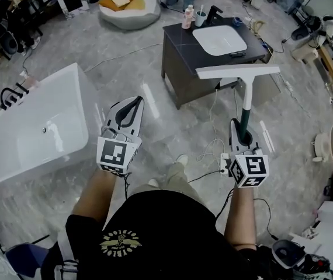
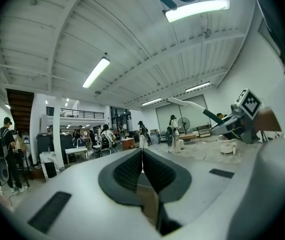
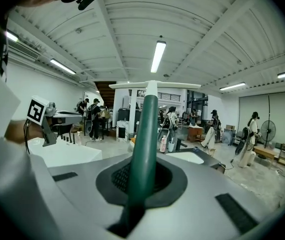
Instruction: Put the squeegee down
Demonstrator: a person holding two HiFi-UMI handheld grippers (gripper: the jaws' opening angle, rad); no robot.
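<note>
Both claws are pressed closed. The right gripper (image 1: 238,127) clamps the squeegee (image 1: 237,71) by its green handle, blade aloft in front of the vanity (image 1: 175,57), presumably carrying it to a resting spot. The left gripper (image 1: 132,102) holds nothing, spare beside the tub (image 1: 73,92).

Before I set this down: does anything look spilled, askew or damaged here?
Nothing spilled or broken. The squeegee stands straight in the right gripper; only a loose cable trails over the floor beside the vanity.
</note>
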